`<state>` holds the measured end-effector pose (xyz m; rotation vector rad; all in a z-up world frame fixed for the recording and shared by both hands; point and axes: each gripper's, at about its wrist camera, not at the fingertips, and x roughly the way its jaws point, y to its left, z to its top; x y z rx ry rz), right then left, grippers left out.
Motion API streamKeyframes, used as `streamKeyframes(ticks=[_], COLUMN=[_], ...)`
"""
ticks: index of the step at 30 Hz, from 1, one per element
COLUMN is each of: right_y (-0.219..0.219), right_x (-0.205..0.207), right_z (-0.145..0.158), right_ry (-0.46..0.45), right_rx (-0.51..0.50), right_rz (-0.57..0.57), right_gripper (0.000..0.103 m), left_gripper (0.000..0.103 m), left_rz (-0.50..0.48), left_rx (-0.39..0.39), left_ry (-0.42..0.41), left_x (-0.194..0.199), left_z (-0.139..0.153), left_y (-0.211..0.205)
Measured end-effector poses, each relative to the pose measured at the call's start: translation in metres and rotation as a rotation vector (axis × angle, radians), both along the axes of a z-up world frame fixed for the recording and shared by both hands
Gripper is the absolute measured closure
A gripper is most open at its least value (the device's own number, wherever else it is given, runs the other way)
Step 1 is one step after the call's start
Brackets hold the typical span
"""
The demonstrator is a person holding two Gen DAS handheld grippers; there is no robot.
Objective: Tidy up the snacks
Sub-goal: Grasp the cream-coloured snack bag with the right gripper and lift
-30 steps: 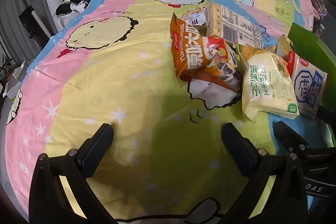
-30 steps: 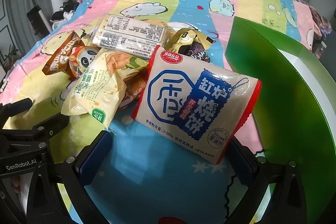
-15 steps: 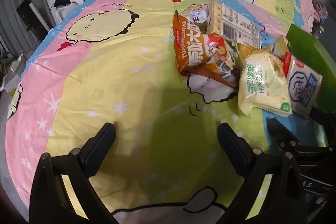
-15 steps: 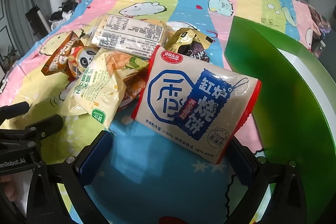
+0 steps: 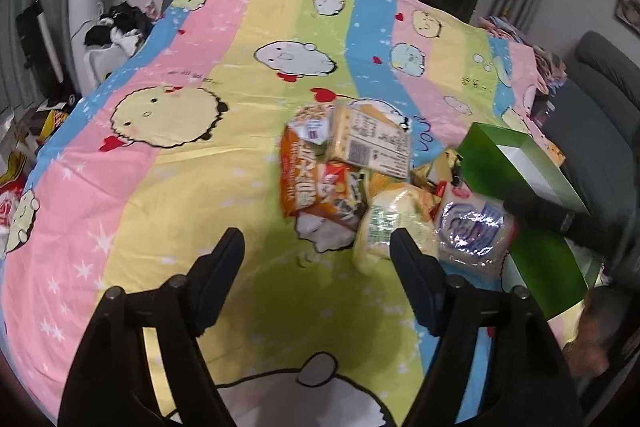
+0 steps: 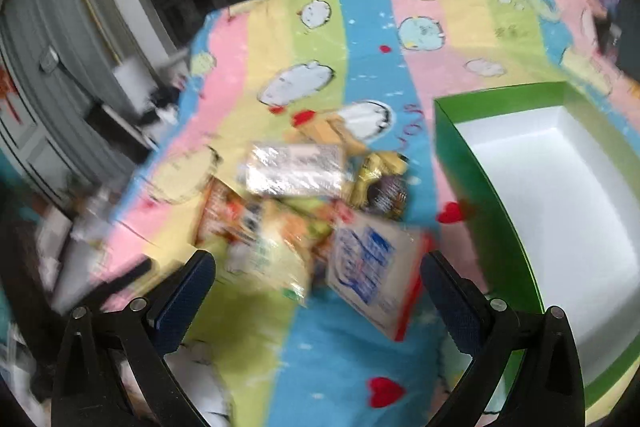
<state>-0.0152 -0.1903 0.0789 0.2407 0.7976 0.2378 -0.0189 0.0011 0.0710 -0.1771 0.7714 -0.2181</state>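
Motion blur smears the right wrist view, so the print on the snack packets (image 6: 320, 227) just ahead of the right gripper (image 6: 318, 287) cannot be read. The green box (image 6: 460, 163) to its right is cut off by the picture's edge. In the left wrist view, a dark blurred bar (image 5: 560, 219) hides part of that box.

A bed covered by a striped pastel sheet (image 5: 192, 195) printed with cartoon animals, stars and red hearts is carrying all the items. A heap of snack packets is lying near its middle: an orange crinkled foil bag (image 5: 316, 187), a clear-wrapped rectangular cracker pack (image 5: 374, 145) leaning across it, a pale yellow-green pillow bag (image 5: 390, 223), a white packet with blue lettering and red edges (image 6: 372, 263), and a small gold-and-brown wrapper (image 6: 380, 183). Just beside the heap, an open green cardboard box with a white interior (image 6: 460, 167) is sitting directly on the sheet. The right-wrist view is blurring the packet details.
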Motion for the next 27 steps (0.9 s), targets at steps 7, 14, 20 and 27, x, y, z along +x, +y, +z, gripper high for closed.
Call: streamKeyframes(ticks=[7, 14, 20, 27], right_y=[0.013, 0.01, 0.03, 0.027], right_x=[0.039, 0.062, 0.065, 0.073], right_z=[0.015, -0.049, -0.074, -0.094], right_ry=[0.076, 0.255, 0.254, 0.251], right_rx=[0.086, 0.204, 0.155, 0.157], right_rz=[0.134, 0.163, 0.2, 0.17], right_gripper=[0.037, 0.052, 0.052, 0.068], left_gripper=[0.032, 0.039, 0.038, 0.054], left_rz=[-0.072, -0.098, -0.113, -0.155], left_rx=[-0.177, -0.158, -0.18, -0.141], left_ry=[0.072, 0.131, 0.158, 0.104], left_x=[0.017, 0.035, 0.04, 0.031], left_z=[-0.017, -0.035, -0.051, -0.054], left_y=[-0.001, -0.021, -0.026, -0.036])
